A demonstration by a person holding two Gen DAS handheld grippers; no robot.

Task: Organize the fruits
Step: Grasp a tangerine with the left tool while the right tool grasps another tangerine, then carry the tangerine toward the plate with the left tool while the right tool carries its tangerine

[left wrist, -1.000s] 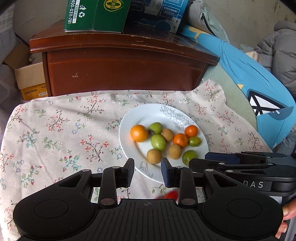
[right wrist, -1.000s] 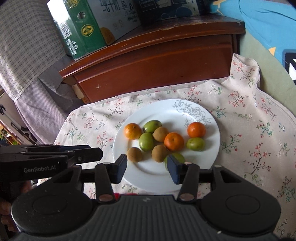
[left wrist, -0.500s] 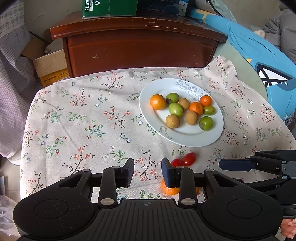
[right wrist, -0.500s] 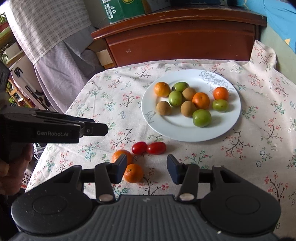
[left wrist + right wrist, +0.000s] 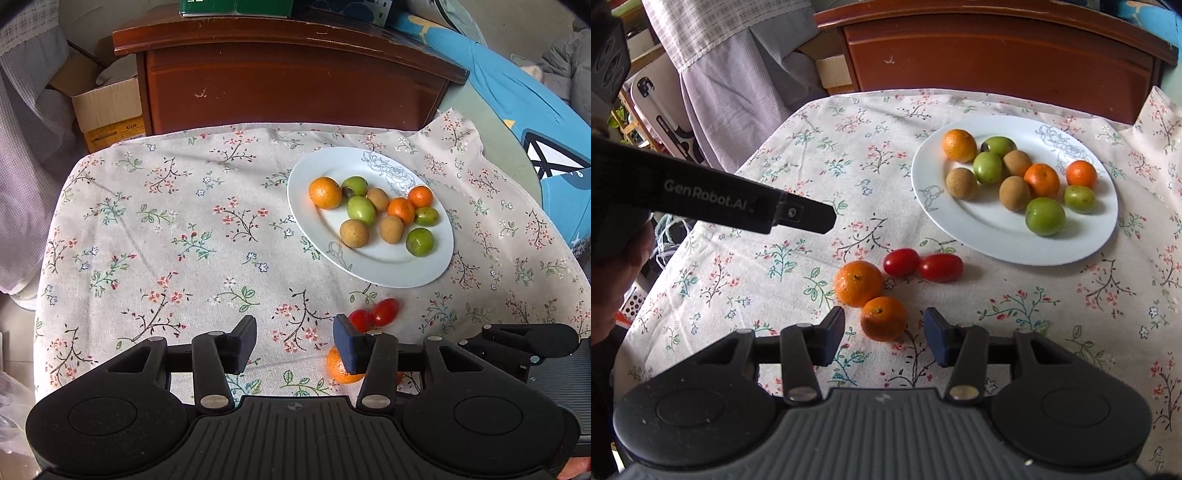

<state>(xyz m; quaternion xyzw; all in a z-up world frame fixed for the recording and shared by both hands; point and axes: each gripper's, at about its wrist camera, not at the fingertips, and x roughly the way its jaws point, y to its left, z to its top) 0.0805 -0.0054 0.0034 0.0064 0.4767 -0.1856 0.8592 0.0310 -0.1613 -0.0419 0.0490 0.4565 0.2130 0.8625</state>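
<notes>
plate: white, flower outline, flat on floral cloth | on plate: three oranges, four green fruits, three brown fruits, clustered, mostly touching | off plate, near its front rim: two cherry tomatoes touching side by side | two mandarins touching, just in front of the tomatoes
</notes>
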